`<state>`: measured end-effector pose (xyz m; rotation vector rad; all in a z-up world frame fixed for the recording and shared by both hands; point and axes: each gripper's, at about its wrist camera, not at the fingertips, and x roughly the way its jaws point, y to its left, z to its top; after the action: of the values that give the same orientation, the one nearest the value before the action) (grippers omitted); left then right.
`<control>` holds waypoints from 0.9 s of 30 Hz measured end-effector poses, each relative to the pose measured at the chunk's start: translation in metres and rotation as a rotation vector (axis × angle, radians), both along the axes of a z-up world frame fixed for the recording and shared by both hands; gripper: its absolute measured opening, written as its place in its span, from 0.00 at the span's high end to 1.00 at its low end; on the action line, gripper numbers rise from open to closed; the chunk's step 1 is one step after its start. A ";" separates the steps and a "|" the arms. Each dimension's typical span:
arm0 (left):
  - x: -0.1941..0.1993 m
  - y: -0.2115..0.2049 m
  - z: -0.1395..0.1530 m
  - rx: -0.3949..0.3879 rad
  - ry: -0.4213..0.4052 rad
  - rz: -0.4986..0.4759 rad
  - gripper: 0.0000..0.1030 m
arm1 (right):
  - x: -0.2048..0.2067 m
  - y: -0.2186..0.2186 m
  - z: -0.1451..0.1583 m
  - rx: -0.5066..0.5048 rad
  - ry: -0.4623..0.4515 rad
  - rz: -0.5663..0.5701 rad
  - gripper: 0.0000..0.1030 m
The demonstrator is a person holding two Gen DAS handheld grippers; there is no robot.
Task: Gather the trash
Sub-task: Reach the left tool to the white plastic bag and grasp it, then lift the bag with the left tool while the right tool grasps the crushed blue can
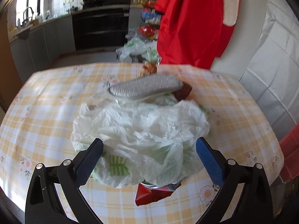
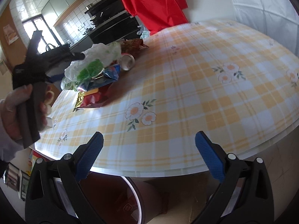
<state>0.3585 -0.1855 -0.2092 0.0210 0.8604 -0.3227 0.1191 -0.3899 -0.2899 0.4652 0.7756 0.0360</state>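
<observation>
We've got both tools spread wide, nothing in either one. The left hand-held gripper hangs right over a crumpled white plastic bag on the bench; the bag sits between its fingers, with a red wrapper poking out just under it. Past the bag there's a silvery foil pack.

Our right hand-held gripper is at the bench edge, the trash pile and an empty can well ahead to its left. Below it sits a dark red bin.
</observation>
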 end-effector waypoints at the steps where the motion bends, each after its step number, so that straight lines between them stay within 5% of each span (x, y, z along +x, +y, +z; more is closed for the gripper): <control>1: 0.003 -0.001 -0.006 0.002 0.016 0.001 0.06 | 0.001 -0.001 -0.001 0.007 0.002 0.001 0.06; 4: -0.002 -0.005 -0.018 0.021 0.019 -0.036 0.08 | 0.003 -0.001 0.000 0.012 -0.007 0.007 0.06; 7: -0.011 -0.009 -0.022 0.069 0.012 -0.095 0.56 | 0.002 0.001 0.002 0.010 -0.007 0.007 0.06; 11: -0.027 -0.001 -0.010 0.084 -0.018 -0.112 0.86 | -0.001 0.005 0.007 0.001 -0.008 0.010 0.06; 18: -0.067 0.025 0.035 0.018 -0.084 -0.185 0.93 | -0.008 0.014 0.025 -0.030 -0.035 0.018 0.06; 27: -0.112 0.075 0.099 -0.134 -0.195 -0.160 0.94 | -0.013 0.039 0.047 -0.100 -0.062 0.068 0.06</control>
<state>0.2469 -0.1104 -0.1106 -0.0029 0.6435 -0.5191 0.1056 -0.3504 -0.2434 0.3409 0.7290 0.0744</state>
